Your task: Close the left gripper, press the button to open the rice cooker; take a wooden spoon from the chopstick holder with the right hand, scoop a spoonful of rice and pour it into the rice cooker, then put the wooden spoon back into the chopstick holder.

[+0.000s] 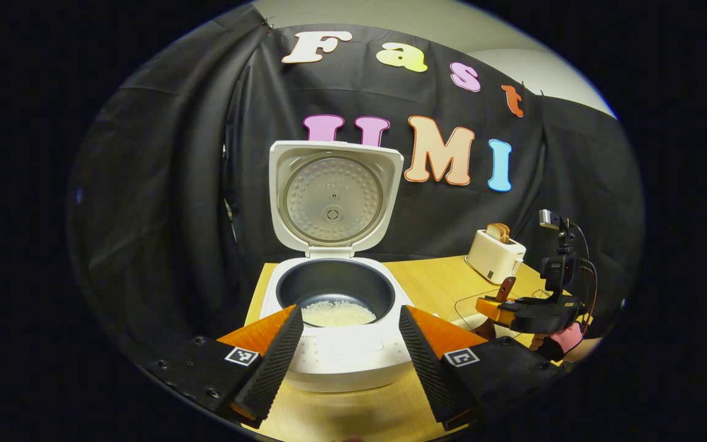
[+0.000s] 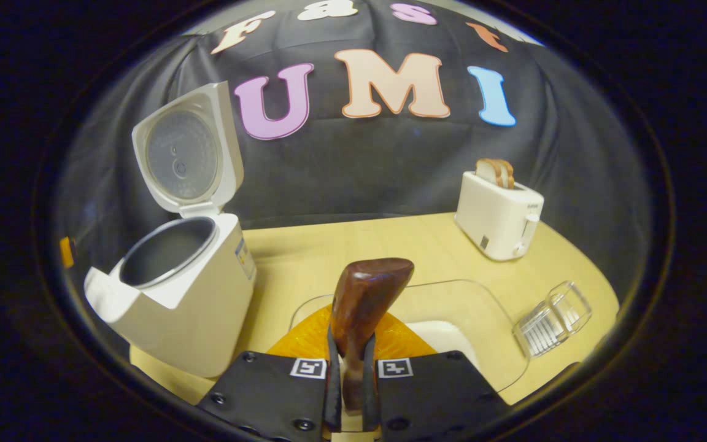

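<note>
The white rice cooker (image 1: 341, 359) stands open, its lid (image 1: 332, 196) upright, with white rice (image 1: 338, 314) on the bottom of the dark inner pot. My left gripper (image 1: 350, 313) is open just in front of the cooker, one finger on each side of the pot. The right gripper (image 2: 351, 347) is shut on the handle of the dark wooden spoon (image 2: 366, 294), whose bowl points up and forward above a clear container (image 2: 482, 294) of rice (image 2: 445, 337). The cooker (image 2: 175, 294) stands to its left. The right gripper (image 1: 531, 310) also appears to the cooker's right, held by a hand.
A white toaster (image 2: 501, 215) with bread slices sits at the back right of the wooden table (image 2: 353, 245). A clear chopstick holder (image 2: 553, 319) stands right of the rice container. A thin cable (image 1: 470, 301) lies on the table by the toaster (image 1: 494, 255).
</note>
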`<state>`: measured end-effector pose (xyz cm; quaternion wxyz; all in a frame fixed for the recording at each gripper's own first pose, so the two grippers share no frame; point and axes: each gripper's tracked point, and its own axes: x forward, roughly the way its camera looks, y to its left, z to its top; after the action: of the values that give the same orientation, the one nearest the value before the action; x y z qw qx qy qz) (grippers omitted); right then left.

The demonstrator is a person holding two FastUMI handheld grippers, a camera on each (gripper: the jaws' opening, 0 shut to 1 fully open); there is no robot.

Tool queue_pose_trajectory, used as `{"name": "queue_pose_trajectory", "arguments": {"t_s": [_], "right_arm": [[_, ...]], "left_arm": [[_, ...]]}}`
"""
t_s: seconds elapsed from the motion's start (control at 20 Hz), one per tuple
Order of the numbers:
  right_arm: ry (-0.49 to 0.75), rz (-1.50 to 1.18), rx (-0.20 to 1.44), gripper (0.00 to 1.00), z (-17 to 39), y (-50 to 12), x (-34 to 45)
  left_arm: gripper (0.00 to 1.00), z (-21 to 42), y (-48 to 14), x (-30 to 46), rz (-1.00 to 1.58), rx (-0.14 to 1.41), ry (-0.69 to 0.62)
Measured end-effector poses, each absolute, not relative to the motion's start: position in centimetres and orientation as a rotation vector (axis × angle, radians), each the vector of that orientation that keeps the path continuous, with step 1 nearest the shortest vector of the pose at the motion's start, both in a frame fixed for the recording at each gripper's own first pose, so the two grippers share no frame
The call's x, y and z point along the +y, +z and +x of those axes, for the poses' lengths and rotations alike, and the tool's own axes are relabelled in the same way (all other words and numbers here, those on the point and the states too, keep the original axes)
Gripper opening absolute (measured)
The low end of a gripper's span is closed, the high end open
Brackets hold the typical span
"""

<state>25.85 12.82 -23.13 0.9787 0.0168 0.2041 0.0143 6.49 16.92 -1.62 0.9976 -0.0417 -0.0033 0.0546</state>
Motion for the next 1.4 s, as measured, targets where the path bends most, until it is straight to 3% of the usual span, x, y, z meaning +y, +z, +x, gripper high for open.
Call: {"name": "queue_pose_trajectory", "arguments": {"t_s": [0.4, 0.65, 1.05, 1.4], "right_arm": [[-0.076, 0.523, 0.512, 0.18, 25.4, -24.3, 8.4], [-0.115, 0.819, 0.485, 0.16, 24.8, -24.2, 5.3], [-0.112, 0.956, 0.446, 0.17, 25.5, -21.0, 5.5], [-0.023, 1.070, 0.376, 0.14, 25.9, -15.3, 7.1]], "left_arm": [[0.93, 6.3, -1.8, 16.9, -0.105, -0.011, 0.104], [0.93, 6.5, -2.1, 16.6, -0.093, -0.002, 0.098], [0.93, 6.5, -1.7, 16.2, -0.062, -0.001, 0.090], [0.93, 6.5, -1.5, 14.6, -0.079, -0.006, 0.056]]}}
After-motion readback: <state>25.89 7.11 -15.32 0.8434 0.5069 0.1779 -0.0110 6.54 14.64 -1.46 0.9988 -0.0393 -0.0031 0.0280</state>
